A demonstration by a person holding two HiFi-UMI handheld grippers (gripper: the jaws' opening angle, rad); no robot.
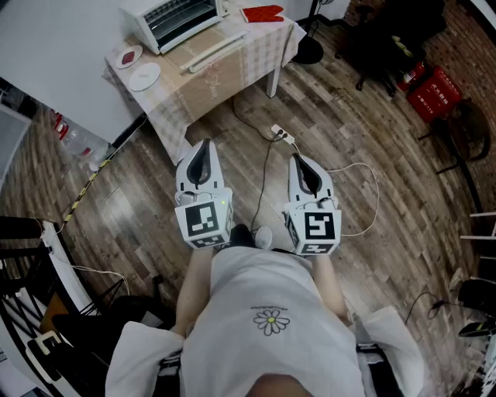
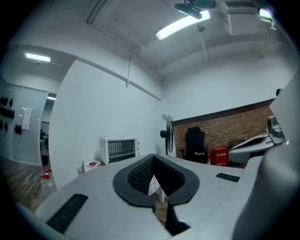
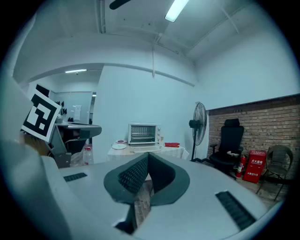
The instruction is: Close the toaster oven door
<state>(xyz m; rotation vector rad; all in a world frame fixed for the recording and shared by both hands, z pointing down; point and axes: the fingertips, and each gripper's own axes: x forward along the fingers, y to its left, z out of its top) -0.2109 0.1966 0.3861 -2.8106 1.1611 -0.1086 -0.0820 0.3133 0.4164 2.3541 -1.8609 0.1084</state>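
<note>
Left gripper (image 1: 201, 147) and right gripper (image 1: 299, 160) side by side over wood floor (image 1: 349, 139), fingers pressed together on nothing, well short of the surface (image 1: 229, 74) carrying the toaster oven (image 1: 174, 19), door (image 1: 203, 46) folded down open.

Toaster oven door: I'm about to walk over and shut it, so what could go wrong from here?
A power strip and cables lie on the floor between you and the table; you might trip.
The open door lies flat before the toaster oven, plates close beside it; a wide swing could knock them.
Left gripper and right gripper are both shut, so a push may slip off the door.
</note>
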